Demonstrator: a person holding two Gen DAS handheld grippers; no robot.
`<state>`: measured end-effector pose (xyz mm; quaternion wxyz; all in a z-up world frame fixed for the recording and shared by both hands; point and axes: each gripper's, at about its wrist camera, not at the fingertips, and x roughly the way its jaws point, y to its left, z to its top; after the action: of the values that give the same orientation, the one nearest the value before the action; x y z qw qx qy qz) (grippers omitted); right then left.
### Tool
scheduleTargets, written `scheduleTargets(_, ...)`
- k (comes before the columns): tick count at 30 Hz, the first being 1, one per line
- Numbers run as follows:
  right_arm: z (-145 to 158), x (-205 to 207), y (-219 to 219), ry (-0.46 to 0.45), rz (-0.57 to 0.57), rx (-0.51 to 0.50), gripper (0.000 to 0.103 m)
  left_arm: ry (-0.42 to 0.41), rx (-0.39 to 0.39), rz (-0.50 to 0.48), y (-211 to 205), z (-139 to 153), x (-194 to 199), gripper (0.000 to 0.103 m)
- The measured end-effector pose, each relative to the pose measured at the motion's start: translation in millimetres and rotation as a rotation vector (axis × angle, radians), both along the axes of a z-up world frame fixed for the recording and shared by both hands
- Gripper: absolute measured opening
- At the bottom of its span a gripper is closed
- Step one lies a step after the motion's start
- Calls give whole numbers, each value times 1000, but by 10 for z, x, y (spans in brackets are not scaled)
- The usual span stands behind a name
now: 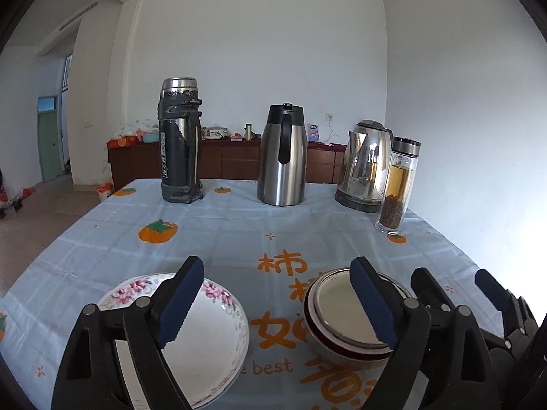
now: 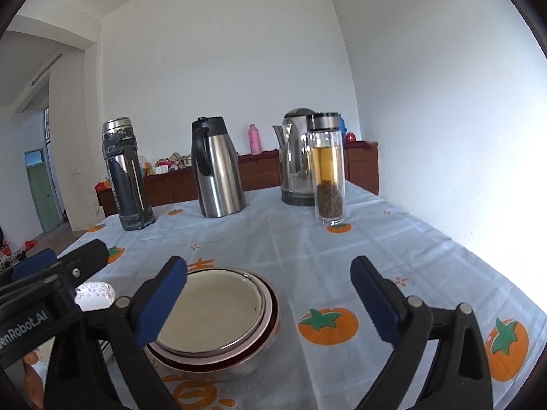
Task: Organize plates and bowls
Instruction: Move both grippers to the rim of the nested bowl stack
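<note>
**Plates and bowls sorted, claws hang free**

Left wrist view: the left claw (image 1: 277, 302) hangs spread and empty; stacked floral plates (image 1: 191, 335) lie lower left, nested bowls (image 1: 345, 321) lower centre on the counter (image 1: 239, 232).

Right wrist view: the right claw (image 2: 270, 302) is spread, empty; the nested bowls (image 2: 218, 321) sit lower left, likely already grouped by kind.

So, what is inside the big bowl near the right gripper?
Smaller bowls sit nested inside the outer bowl; their rims show as rings. The innermost bowl looks empty and pale. How many bowls are stacked, and what lies between them, is covered.
</note>
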<state>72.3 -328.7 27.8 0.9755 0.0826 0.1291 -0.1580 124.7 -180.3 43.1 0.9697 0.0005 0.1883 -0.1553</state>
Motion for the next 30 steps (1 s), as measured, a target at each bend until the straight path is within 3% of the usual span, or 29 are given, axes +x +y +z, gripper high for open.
scheduleTargets(12, -29, -71, 79, 3, -9, -21, 102, -34, 20, 16, 50, -40, -93, 91)
scheduleTargets(25, -78, -53, 50, 69, -30, 2, 102, 8, 30, 1, 28, -97, -58, 91)
scheduleTargets(30, -141, 13, -47, 125, -1, 87, 99, 57, 6, -25, 42, -125, 3, 91)
